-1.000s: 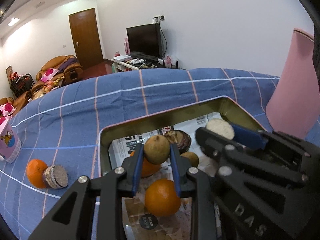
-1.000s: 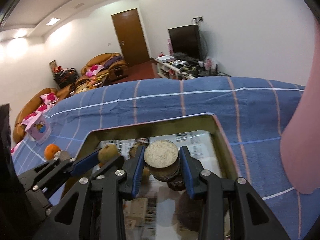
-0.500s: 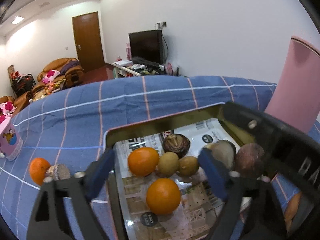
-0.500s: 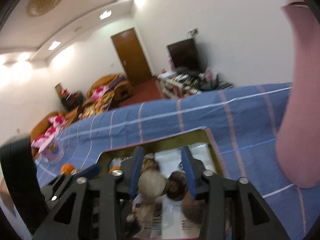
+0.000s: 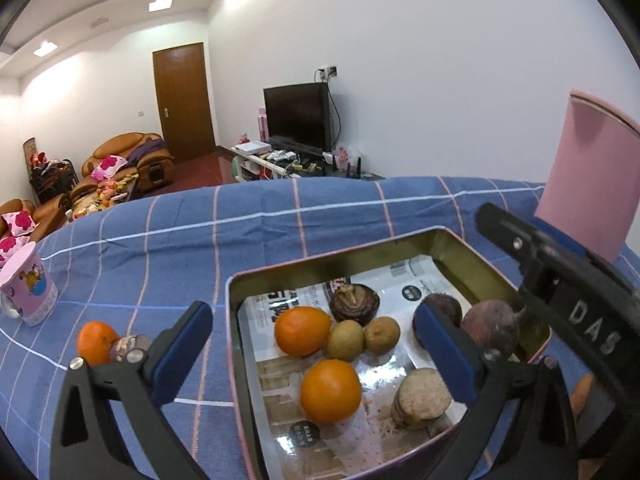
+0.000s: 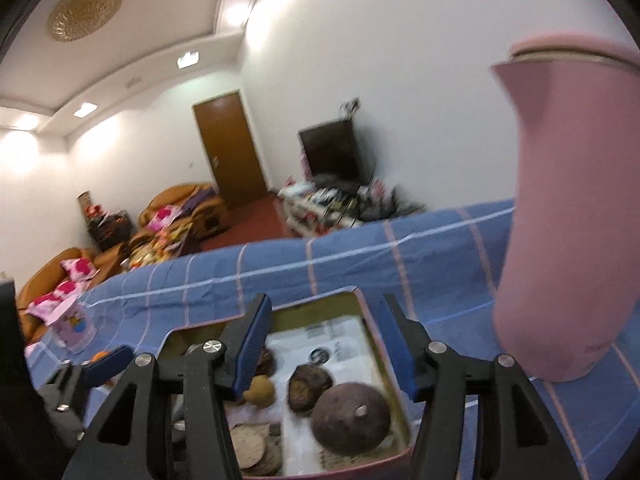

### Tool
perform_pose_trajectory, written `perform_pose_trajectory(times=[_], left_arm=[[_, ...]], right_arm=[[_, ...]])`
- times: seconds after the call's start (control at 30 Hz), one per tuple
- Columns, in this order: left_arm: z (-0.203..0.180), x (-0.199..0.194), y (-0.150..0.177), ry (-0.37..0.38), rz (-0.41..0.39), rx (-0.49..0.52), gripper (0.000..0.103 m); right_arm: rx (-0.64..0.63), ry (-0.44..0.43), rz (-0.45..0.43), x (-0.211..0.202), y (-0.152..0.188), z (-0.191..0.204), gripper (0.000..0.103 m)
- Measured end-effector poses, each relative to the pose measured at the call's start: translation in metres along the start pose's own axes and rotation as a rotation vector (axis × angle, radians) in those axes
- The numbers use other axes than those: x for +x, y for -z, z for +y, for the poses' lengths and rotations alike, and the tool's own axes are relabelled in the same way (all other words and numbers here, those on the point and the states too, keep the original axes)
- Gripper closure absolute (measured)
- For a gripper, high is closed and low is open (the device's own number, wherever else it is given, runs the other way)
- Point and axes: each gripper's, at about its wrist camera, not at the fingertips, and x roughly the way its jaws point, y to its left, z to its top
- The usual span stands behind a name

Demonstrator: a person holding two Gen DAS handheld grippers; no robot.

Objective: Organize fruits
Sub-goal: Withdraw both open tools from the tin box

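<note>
A gold tin point(image 5: 320, 258) on the blue cloth holds two oranges point(image 5: 302, 330), two small brown fruits point(image 5: 345, 340), a dark halved fruit point(image 5: 354, 304), a pale-faced cut piece point(image 5: 420, 398) and a dark round fruit point(image 5: 490, 328). My left gripper point(image 5: 312, 320) hovers over the tin's near left side, jaws opening wide and holding nothing. My right gripper point(image 6: 324, 312) is above the tin's point(image 6: 320, 300) near end, its jaws opening and empty. Below it lie the dark round fruit point(image 6: 350, 416) and the cut piece point(image 6: 248, 446). Another orange point(image 5: 94, 342) and a cut piece point(image 5: 128, 346) lie on the cloth left of the tin.
A tall pink container point(image 5: 588, 184) stands right of the tin, close to the right gripper point(image 5: 560, 280). A pink cartoon mug point(image 5: 26, 284) sits at the far left of the cloth. Sofas, a door and a television are beyond the table.
The left gripper opened and let its brown fruit drop into the tin. The right gripper opened and released the pale-faced cut piece into the tin. Both have tilted upward.
</note>
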Motion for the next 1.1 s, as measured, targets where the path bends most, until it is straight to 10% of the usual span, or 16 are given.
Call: perform_pose_trajectory(times=[0.37, 1.1], left_arm=[[0.001, -0.006, 0.004, -0.11, -0.06, 0.03, 0.0], [0.027, -0.031, 0.022, -0.077, -0.058, 0.012, 0.0]], right_arm=[[-0.062, 0.082, -0.081, -0.014, 0.002, 0.009, 0.023], [0.018, 0.104, -0.037, -0.038, 0.021, 0.023, 0.023]])
